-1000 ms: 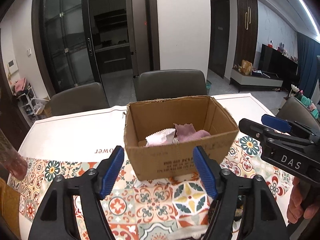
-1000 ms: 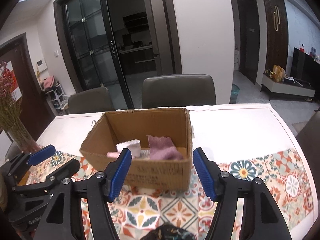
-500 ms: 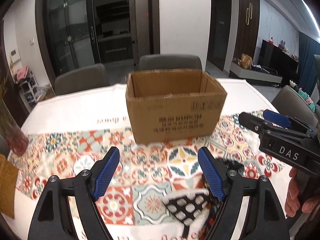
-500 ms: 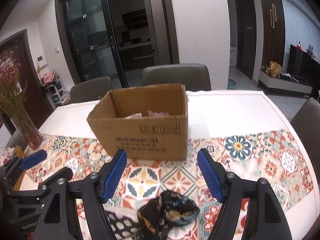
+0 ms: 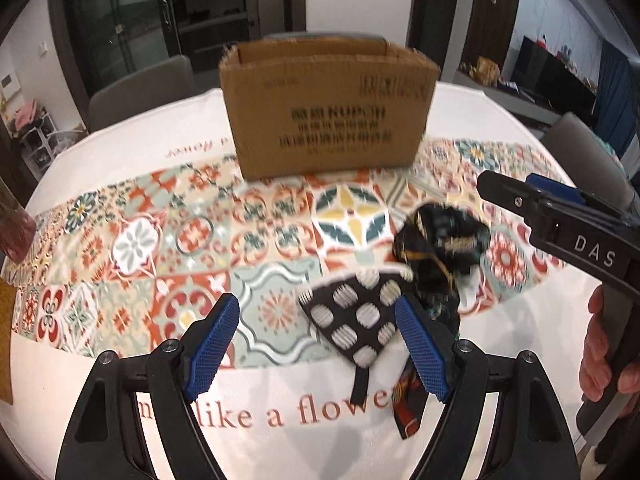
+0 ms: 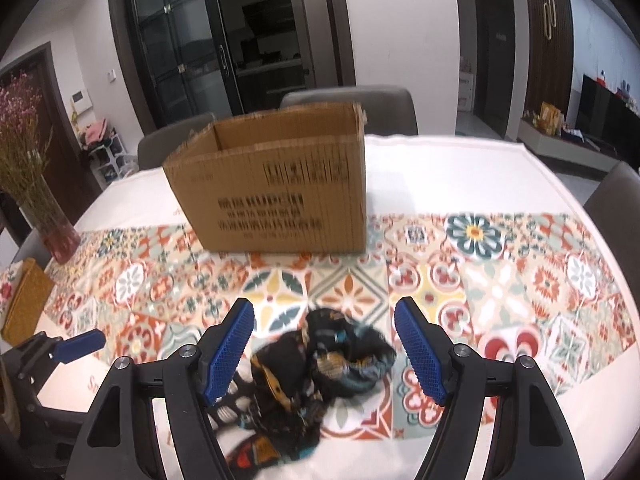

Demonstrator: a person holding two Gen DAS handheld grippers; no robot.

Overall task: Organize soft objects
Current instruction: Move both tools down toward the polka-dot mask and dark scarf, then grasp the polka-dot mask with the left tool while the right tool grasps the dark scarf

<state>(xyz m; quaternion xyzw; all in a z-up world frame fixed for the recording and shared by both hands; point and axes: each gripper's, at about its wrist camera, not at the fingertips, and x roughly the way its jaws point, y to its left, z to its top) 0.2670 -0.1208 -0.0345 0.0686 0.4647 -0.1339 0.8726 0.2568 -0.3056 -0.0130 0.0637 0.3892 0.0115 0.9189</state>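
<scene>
An open cardboard box (image 5: 328,108) (image 6: 276,188) stands on the patterned table runner (image 5: 168,248); its inside is hidden from this low angle. Nearer, a black cloth with white dots (image 5: 356,316) lies flat, overlapped by a crumpled dark patterned scarf (image 5: 440,240) (image 6: 320,360). My left gripper (image 5: 318,344) hangs open just above the table, and the dotted cloth reaches its right finger. My right gripper (image 6: 324,348) is open over the scarf, which lies between its blue pads (image 6: 416,352) untouched. A corner of the dotted cloth (image 6: 228,404) shows under its left finger.
Grey chairs (image 6: 348,100) stand behind the table and another (image 6: 616,200) at its right. A pink vase of dried flowers (image 6: 40,200) and a yellow-brown item (image 6: 24,304) sit at the left end. A hand (image 5: 608,360) holds the right gripper (image 5: 560,216).
Both grippers have pulled back from the box and sunk toward the table. The box's contents have dropped out of sight, and the two cloths now lie between the jaws.
</scene>
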